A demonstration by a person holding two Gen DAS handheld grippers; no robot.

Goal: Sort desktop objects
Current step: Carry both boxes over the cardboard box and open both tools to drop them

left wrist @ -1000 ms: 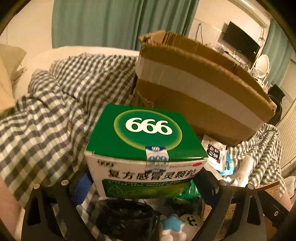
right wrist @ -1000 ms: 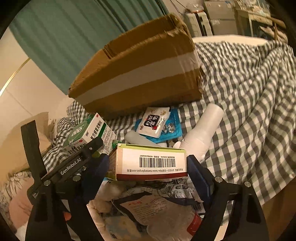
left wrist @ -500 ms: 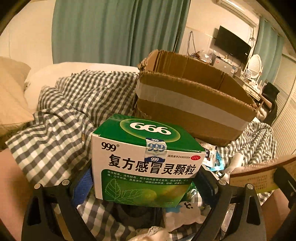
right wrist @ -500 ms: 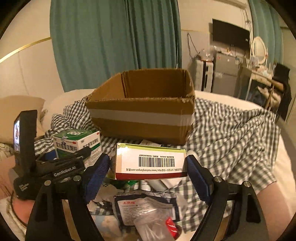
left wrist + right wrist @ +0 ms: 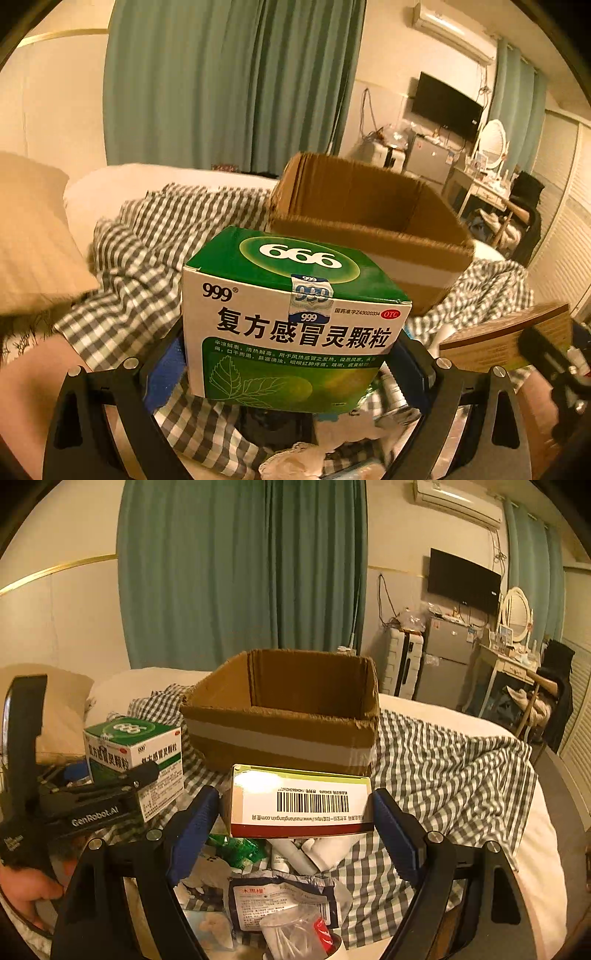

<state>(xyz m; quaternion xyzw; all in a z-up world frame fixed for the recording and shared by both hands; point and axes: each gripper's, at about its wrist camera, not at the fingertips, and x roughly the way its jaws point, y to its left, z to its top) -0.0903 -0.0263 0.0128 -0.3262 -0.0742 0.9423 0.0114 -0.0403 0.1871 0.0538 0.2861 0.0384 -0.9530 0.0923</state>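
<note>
left tool (image 5: 291,365) clamps green 999 medicine box (image 5: 295,317), frame centre | right tool (image 5: 295,823) clamps barcode box (image 5: 301,801) | open cardboard box (image 5: 284,709) behind, on checked bedcover (image 5: 443,760) | packets litter (image 5: 280,901) beneath

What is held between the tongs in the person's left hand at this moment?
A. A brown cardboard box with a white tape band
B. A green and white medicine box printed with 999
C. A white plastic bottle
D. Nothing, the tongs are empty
B: in the left wrist view the green and white medicine box printed with 999 sits clamped between the left tongs, lifted above the grey and white checked cloth.
</note>
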